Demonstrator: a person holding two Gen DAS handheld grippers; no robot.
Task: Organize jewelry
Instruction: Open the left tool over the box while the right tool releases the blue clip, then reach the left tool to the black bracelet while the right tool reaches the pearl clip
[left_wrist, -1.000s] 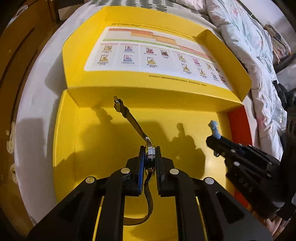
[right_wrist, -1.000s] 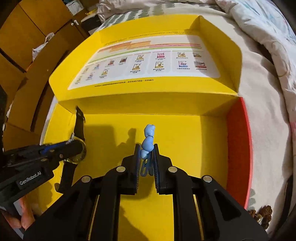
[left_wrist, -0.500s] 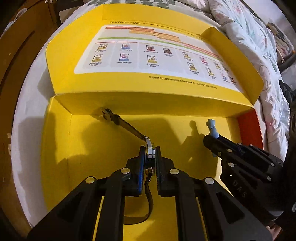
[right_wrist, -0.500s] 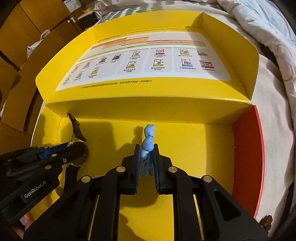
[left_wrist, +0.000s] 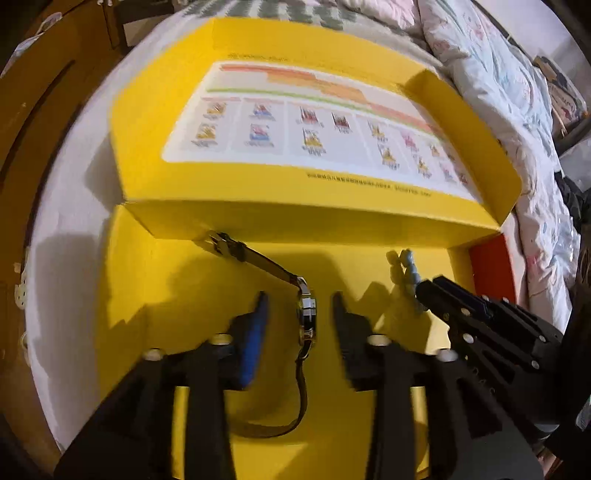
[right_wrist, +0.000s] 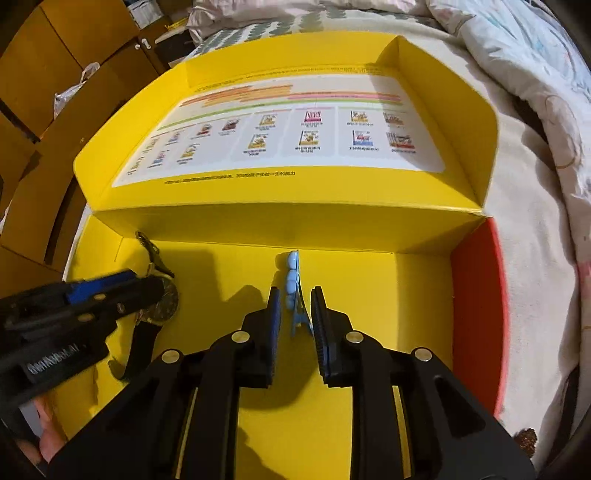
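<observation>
A wristwatch (left_wrist: 307, 314) with a dark strap stands on edge on the floor of an open yellow box (left_wrist: 166, 314). It is between the jaws of my left gripper (left_wrist: 299, 299), which are opening, and neither pad touches it. A light blue hair clip (right_wrist: 291, 273) sits in the same box (right_wrist: 388, 295) between the jaws of my right gripper (right_wrist: 295, 291). These jaws are opening too, with a gap on both sides of the clip. In the right wrist view the watch (right_wrist: 166, 302) lies at the left under the left gripper.
The box's raised lid (right_wrist: 295, 129) carries a printed sheet and stands right behind the grippers. A red side wall (right_wrist: 476, 295) closes the box on the right. The box lies on a bed with a patterned quilt (left_wrist: 517, 110). Wooden cabinets (right_wrist: 55, 92) stand at the left.
Both grippers' jaws have parted. The left pads have let go of the watch and the right pads of the blue clip. Both things now rest in the box.
</observation>
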